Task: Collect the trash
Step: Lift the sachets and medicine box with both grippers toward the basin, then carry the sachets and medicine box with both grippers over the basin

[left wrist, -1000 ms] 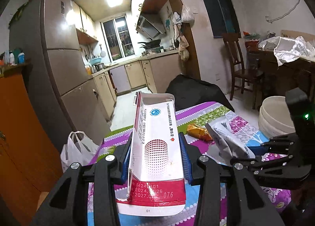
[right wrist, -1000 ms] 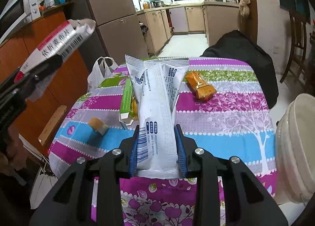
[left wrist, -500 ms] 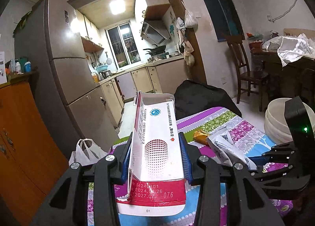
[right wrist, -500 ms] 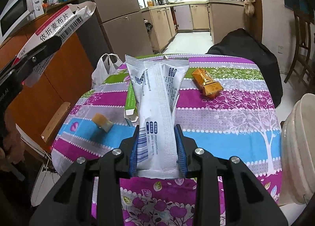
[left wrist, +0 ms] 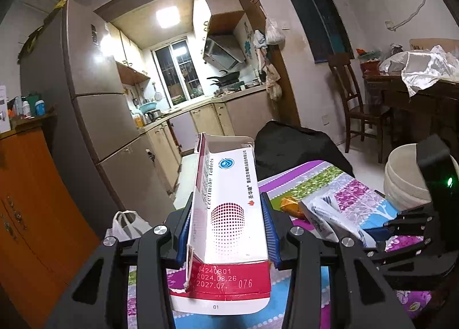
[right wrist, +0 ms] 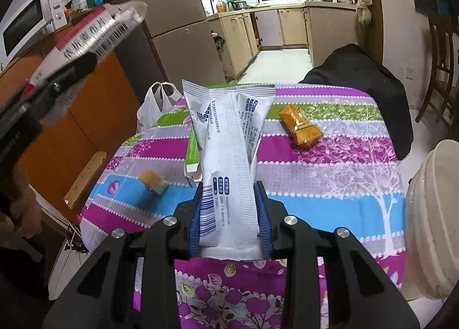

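Your left gripper (left wrist: 228, 238) clamps the white-and-red tablet box (left wrist: 229, 225); your right gripper (right wrist: 229, 221) clamps the white wrapper (right wrist: 228, 162) above the striped tablecloth (right wrist: 330, 174)

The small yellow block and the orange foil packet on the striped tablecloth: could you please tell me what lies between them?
In the right wrist view, a green-and-white carton lies between the yellow block and the orange packet.

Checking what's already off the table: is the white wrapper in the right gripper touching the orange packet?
Apart. The right wrist view shows the white wrapper clamped in the right gripper, with striped tablecloth visible between it and the orange packet.
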Available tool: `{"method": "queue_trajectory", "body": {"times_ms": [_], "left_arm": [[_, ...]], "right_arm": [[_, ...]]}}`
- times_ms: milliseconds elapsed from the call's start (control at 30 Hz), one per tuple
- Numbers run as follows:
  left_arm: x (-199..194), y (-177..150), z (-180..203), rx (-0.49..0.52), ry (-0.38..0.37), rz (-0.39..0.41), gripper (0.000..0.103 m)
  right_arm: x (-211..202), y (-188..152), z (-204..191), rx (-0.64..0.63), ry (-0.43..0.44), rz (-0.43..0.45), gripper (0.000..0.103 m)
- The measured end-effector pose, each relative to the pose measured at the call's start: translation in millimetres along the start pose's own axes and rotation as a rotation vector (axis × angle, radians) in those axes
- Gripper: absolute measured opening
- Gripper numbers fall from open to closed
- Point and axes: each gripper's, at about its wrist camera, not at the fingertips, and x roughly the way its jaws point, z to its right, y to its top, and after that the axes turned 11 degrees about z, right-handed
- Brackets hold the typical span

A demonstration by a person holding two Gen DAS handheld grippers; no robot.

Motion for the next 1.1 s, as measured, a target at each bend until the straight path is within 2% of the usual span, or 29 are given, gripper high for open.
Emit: {"method": "queue_trajectory", "body": {"times_ms": [100,133,267,367,533,700,767,967,1100], "left_arm": [[15,0,4,-0.038,-0.087,-0.034,0.043],[27,0,7,-0.068,-0.154,-0.065,0.043],[59,3,30,-0.101,-0.319,-0.132,0.043],[82,12,58,-0.072,-0.419,-0.153,0.043],[130,39,117,-0.076,-0.645,-0.223,0.043],[170,67,191,-0.045,-0.835,-0.295,0.043],[181,77,217,-0.03,-0.89,-0.311,0.043],[209,101,293,0.012,-0.974,-0.372,0.043],[220,106,336,0.062,-1.001,-0.407,0.043]], "right_arm": [[-15,13,11,0.001,-0.015,0.02,0.032],[-21,19,18,0.001,-0.029,0.028,0.032],[-49,38,51,0.01,-0.109,0.041,0.032],[-75,52,83,0.033,-0.187,0.045,0.032],[-124,73,144,0.091,-0.34,0.048,0.032],[-152,80,195,0.148,-0.446,-0.013,0.032],[-159,82,213,0.158,-0.492,-0.049,0.032],[-165,74,258,0.195,-0.589,-0.187,0.032],[-161,63,274,0.224,-0.601,-0.271,0.032]]}}
